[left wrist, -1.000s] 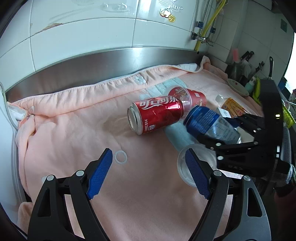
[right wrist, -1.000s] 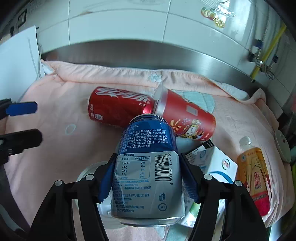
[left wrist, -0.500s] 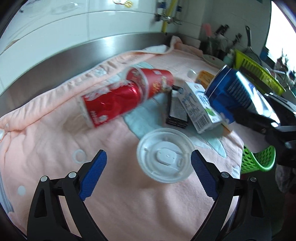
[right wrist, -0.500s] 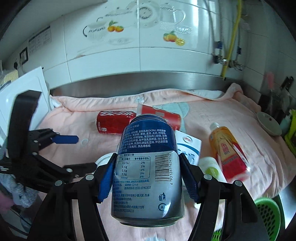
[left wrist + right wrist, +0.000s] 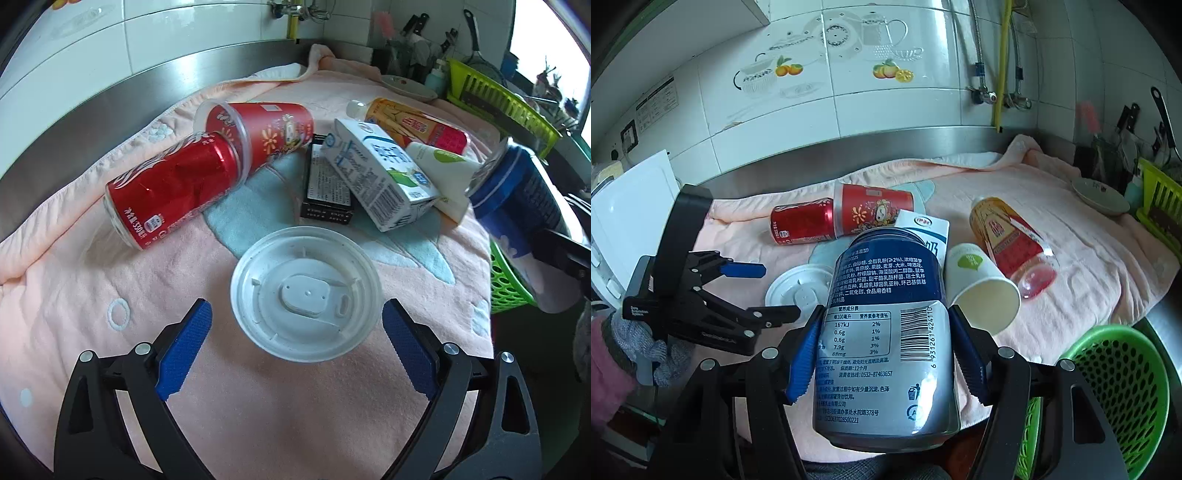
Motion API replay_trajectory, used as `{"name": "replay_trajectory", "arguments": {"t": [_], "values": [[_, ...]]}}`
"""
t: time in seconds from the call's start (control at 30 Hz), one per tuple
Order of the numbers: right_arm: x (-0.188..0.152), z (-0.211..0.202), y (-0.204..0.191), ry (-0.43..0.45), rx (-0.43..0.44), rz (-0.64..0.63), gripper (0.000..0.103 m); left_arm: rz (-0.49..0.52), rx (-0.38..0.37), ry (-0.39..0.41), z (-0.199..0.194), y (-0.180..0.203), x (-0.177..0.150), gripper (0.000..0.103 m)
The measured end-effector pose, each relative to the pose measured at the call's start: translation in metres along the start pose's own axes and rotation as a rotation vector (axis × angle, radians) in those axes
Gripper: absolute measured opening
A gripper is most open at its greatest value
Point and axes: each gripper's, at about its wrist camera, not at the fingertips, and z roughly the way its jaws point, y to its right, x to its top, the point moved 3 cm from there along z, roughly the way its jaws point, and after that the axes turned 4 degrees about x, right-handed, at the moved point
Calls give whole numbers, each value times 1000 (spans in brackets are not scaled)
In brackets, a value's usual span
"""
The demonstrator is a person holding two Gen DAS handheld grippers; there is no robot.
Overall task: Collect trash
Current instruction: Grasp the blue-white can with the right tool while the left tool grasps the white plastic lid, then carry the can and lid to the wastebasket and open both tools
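You kept the right gripper (image 5: pixel 888 350) clamped on the blue and silver aluminium drink can (image 5: pixel 886 332), both blue pads pressed against its sides, and over the last second you carried it off the pink towel-covered counter (image 5: pixel 110 280) toward the green perforated plastic basket (image 5: pixel 1115 387), which sat just beside and below the can at the counter's edge. Your left gripper (image 5: pixel 295 347) swung across the towel at the same time, and its jaws had just been opening; they stood wide apart and empty, one on each side of the round white plastic cup lid (image 5: pixel 306 291), clear of its rim. The can was therefore close to disposal, and the lid was probably your next pickup. The red aluminium cola can (image 5: pixel 173 184), red printed cup (image 5: pixel 266 129) and white milk carton (image 5: pixel 373 173) remained on the towel.
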Motion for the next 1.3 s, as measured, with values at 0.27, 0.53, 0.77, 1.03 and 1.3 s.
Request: {"name": "replay_trajectory", "arguments": {"t": [0.27,0.53,0.77,1.03,1.3], "values": [[-7,-1,2,-1,5,27,63,48,0,-47,13,7,-4,92],[-19,-7,11,10,-30,66,63,51,2,-60,24,6,-2,92],[-38,-17,37,7,-103,126,63,68,18,-24,16,11,-2,87],[-63,-39,87,17,-238,217,63,62,-9,17,-5,19,-2,86],[-93,-57,145,-6,-400,301,64,91,-103,82,-42,49,4,86]]}}
